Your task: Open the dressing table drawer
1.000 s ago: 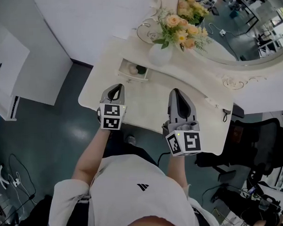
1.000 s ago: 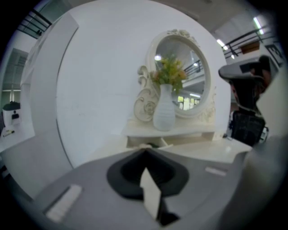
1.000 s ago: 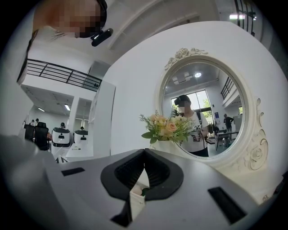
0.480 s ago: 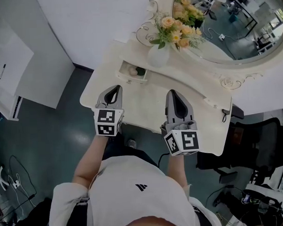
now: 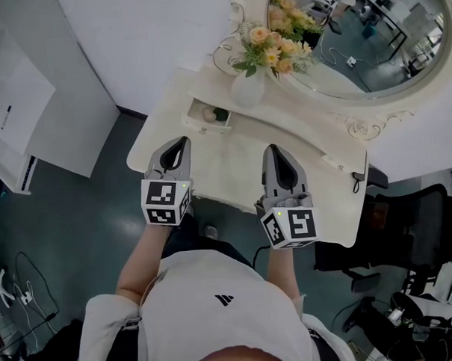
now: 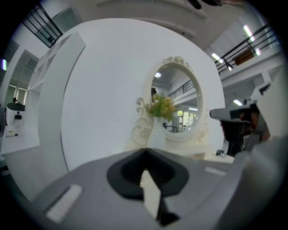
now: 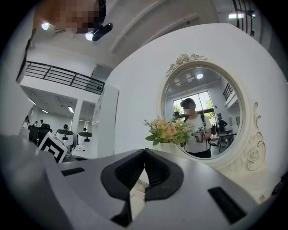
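1. The little drawer [image 5: 207, 114] is near the back left corner of the dressing table [image 5: 233, 172], just beside the white vase [image 5: 248, 89]. It already looks pulled out, with small things inside.
2. Both tongs are closed and hold nothing. The left gripper [image 5: 181, 143] and the right gripper [image 5: 277, 150] hang over the table's front edge, well apart from the drawer.
3. If the drawer needs more pulling, the left one is nearer, so I would use that.
4. Go slow and stay off the vase, so it does not tip.

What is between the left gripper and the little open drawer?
Only bare tabletop, seen in the head view, separates the left gripper from the drawer.
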`<state>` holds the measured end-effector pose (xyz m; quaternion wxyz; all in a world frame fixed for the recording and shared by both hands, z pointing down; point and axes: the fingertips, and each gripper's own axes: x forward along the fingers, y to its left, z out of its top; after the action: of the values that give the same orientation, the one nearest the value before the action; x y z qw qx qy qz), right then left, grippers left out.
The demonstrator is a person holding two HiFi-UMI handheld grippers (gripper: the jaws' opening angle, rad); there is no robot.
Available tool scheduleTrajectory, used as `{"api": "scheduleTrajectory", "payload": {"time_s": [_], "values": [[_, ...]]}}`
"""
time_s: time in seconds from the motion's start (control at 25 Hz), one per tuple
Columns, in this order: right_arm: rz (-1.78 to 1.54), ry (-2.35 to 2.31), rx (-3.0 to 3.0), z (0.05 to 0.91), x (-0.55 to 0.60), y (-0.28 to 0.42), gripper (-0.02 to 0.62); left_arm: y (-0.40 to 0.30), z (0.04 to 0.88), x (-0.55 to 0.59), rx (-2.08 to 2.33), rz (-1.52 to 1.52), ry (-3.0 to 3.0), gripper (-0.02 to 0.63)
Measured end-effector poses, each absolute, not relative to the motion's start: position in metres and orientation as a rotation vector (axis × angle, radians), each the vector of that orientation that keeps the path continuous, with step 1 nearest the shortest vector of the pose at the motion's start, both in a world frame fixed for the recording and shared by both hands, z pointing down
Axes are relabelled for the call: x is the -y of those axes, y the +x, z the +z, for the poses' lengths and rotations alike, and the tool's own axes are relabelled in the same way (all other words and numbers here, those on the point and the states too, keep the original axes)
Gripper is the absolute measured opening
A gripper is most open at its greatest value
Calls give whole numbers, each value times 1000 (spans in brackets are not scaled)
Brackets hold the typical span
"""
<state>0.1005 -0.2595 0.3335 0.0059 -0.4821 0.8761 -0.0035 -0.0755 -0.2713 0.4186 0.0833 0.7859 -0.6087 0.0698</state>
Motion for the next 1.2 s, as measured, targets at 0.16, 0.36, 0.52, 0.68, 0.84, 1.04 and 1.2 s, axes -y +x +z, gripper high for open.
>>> {"api": "scheduleTrajectory", "payload": {"time_s": [0.16,0.36,0.52,0.68,0.84,1.04,1.2], "values": [[-5,-1512,-2734,331,254,105,-5,-76,404,262,1848,207,2376,9],[5,-1515,-2724,329,247,110,-5,-77,388,253,1871,170,2393,9],[14,-1513,-2719,324,240,112,-5,-79,378,245,1878,123,2390,8],[28,-1508,-2712,322,234,113,-5,-80,369,238,1893,98,2400,9],[39,-1499,-2710,316,229,113,-5,-80,360,230,1910,77,2408,9],[48,-1494,-2708,313,224,114,-5,-78,346,224,1924,45,2428,9],[56,-1486,-2709,312,219,112,-5,-78,337,217,1944,26,2443,9]]}}
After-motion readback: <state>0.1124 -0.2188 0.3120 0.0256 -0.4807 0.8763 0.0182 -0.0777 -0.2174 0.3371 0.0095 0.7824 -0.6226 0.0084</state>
